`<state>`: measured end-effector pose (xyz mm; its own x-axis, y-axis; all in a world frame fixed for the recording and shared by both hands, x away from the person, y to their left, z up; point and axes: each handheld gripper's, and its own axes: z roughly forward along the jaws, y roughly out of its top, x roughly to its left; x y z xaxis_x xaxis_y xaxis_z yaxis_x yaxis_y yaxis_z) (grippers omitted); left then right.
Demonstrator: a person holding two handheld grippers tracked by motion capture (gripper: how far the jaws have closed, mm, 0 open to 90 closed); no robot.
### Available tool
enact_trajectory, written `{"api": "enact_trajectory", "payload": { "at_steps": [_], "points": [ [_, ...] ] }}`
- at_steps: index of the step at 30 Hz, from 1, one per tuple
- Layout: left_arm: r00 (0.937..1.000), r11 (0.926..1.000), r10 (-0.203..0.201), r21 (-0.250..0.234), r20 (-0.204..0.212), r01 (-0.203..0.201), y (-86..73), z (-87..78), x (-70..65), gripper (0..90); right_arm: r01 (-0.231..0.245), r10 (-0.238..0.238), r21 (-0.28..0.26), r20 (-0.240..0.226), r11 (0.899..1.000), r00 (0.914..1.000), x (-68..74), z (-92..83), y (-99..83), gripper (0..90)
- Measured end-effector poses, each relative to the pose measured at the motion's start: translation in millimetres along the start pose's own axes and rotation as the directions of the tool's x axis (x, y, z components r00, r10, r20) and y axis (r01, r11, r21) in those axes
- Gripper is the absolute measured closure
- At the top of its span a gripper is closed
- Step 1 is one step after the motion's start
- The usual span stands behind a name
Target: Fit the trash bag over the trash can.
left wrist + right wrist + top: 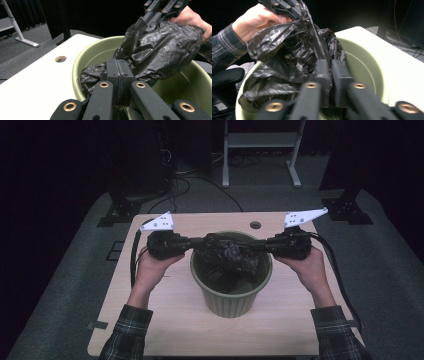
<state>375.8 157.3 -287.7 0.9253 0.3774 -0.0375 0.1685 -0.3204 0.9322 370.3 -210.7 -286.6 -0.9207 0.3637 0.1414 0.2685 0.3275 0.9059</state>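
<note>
A ribbed green bin (pixel 230 302) stands in the middle of the pale table (pixel 150 315). A crumpled black plastic bag (pixel 227 252) hangs over its mouth and partly inside. My left gripper (pixel 202 241) comes in from the left, shut on the bag's left edge. From the right, my right gripper (pixel 255 247) is shut on the opposite edge. In the left gripper view the jaws (pixel 117 72) pinch bag film (pixel 162 47) over the bin rim (pixel 92 52). In the right gripper view the jaws (pixel 331 72) clamp a fold of the bag (pixel 287 55) above the bin wall (pixel 359 65).
A round cable hole (pixel 255 225) sits near the table's far edge. Behind the table stand a white frame (pixel 260 140) and black stand bases (pixel 345 207), with cables on the grey floor (pixel 185 185). A dark chair arm (pixel 224 77) shows at the near side.
</note>
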Motion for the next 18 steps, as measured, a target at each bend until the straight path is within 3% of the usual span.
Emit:
{"api": "enact_trajectory", "payload": {
  "at_steps": [10, 11, 12, 15, 18],
  "points": [
    [1.0, 0.9997, 0.001, 0.024, -0.01, -0.001, -6.2, -2.3, 1.0, 89.8, -0.031, 0.032, -0.01, 0.076, 0.999, 0.9966, -8.7, -2.6, 1.5, 89.8],
    [0.9997, 0.9997, 0.0, 0.025, -0.023, 0.001, -6.3, -2.4, 1.3, 89.8, -0.034, 0.036, -0.019, 0.082, 0.999, 0.996, -9.5, -2.5, 1.5, 78.5],
    [0.9997, 0.9998, -0.008, 0.017, -0.025, 0.009, -6.5, -2.4, 2.0, 89.8, -0.041, 0.045, -0.036, 0.096, 0.998, 0.9943, -9.7, -3.4, 1.9, 73.3],
    [0.9991, 0.9998, -0.02, 0.009, -0.037, 0.02, -6.5, -1.5, 4.8, 89.8, -0.042, 0.049, -0.087, 0.074, 0.995, 0.9961, -6.8, -9.1, 4.0, 65.3],
    [0.9991, 0.9997, -0.025, 0.001, -0.034, 0.025, -6.1, 2.9, 5.4, 89.8, -0.025, 0.032, -0.099, 0.072, 0.995, 0.9969, -1.4, -12.8, 6.9, 61.2]
  ]
}}
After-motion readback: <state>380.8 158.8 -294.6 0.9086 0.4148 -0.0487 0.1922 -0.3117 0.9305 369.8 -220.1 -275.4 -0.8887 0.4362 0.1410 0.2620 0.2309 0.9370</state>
